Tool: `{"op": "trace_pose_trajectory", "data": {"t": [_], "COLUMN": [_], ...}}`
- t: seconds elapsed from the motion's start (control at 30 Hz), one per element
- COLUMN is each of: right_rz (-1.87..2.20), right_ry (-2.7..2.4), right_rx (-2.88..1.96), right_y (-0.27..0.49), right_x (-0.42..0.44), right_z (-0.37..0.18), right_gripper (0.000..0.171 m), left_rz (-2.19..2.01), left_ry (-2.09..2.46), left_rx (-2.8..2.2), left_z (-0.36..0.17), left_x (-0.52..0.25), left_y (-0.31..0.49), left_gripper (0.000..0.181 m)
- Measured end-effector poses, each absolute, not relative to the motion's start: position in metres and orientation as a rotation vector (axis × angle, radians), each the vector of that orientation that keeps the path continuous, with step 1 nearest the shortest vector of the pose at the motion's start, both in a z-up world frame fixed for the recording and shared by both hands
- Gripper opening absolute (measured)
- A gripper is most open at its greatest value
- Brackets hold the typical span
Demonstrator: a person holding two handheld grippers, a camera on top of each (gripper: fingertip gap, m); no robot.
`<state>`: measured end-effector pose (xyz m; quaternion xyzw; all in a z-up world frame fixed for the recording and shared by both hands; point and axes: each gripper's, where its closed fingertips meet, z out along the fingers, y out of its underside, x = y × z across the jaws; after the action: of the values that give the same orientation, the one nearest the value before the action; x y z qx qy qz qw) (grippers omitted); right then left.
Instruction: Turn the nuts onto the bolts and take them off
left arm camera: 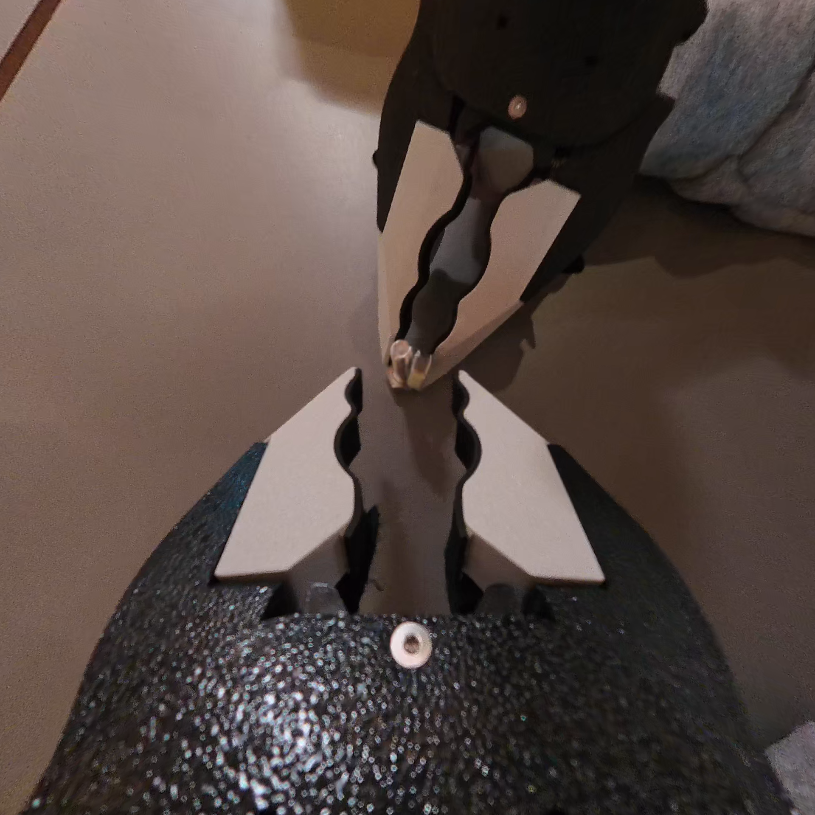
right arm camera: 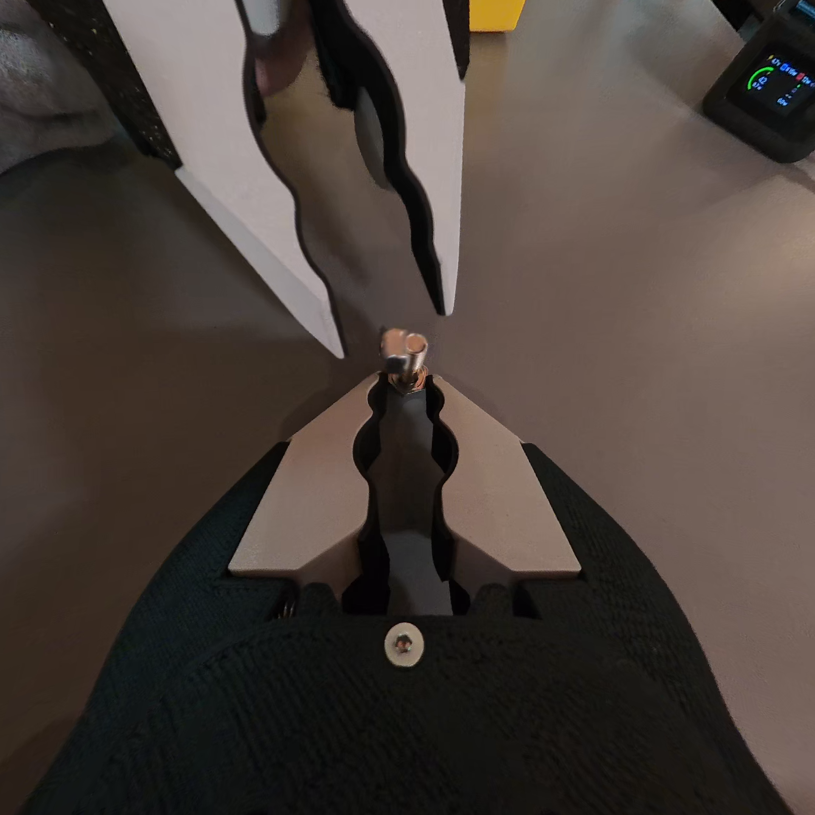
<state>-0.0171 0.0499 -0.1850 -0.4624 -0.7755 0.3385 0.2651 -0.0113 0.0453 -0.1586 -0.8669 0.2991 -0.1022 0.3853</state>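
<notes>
Screen device (right arm camera: 769,92) only in right view; right tongs (right arm camera: 403,381) clenching bolt (right arm camera: 403,353), left tongs (left arm camera: 408,383) spread

The two grippers meet tip to tip, and the small bolt (right arm camera: 403,353) pinched in the right gripper (right arm camera: 405,381) sits right in front of the wide gap of the left gripper (left arm camera: 408,379). The brown table (left arm camera: 154,264) is bare on the left. A grey cloth (left arm camera: 741,132) blocks the far right, and a black box with a screen (right arm camera: 767,88) and a yellow box (right arm camera: 496,15) stand further off.
</notes>
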Motion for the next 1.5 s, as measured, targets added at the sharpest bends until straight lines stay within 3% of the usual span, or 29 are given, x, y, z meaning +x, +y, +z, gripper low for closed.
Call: {"op": "trace_pose_trajectory", "data": {"t": [0.17,0.47,0.73,1.07,1.5], "right_rz": [0.917,0.912,1.124,1.288,1.076], "right_ry": [-2.095,-2.091,-1.959,-2.022,-2.12], "right_rx": [-1.252,-1.252,-1.194,-0.902,-1.038], "right_y": [0.05,0.05,0.051,0.025,0.039], "right_x": [-0.017,-0.018,-0.018,0.003,0.004], "right_z": [-0.185,-0.185,-0.157,-0.139,-0.167], "right_gripper": [0.017,0.017,0.016,0.016,0.018], "left_rz": [-0.333,-0.355,-0.473,-0.681,-0.446], "left_ry": [0.731,0.697,0.758,0.827,0.894], "left_rx": [-2.214,-2.288,-2.133,-1.921,-2.12], "left_z": [-0.164,-0.187,-0.17,-0.142,-0.181], "left_x": [-0.016,-0.03,-0.012,0.011,-0.006], "left_y": [0.043,0.043,0.042,0.029,0.033], "left_gripper": [0.041,0.02,0.04,0.015,0.014]}}
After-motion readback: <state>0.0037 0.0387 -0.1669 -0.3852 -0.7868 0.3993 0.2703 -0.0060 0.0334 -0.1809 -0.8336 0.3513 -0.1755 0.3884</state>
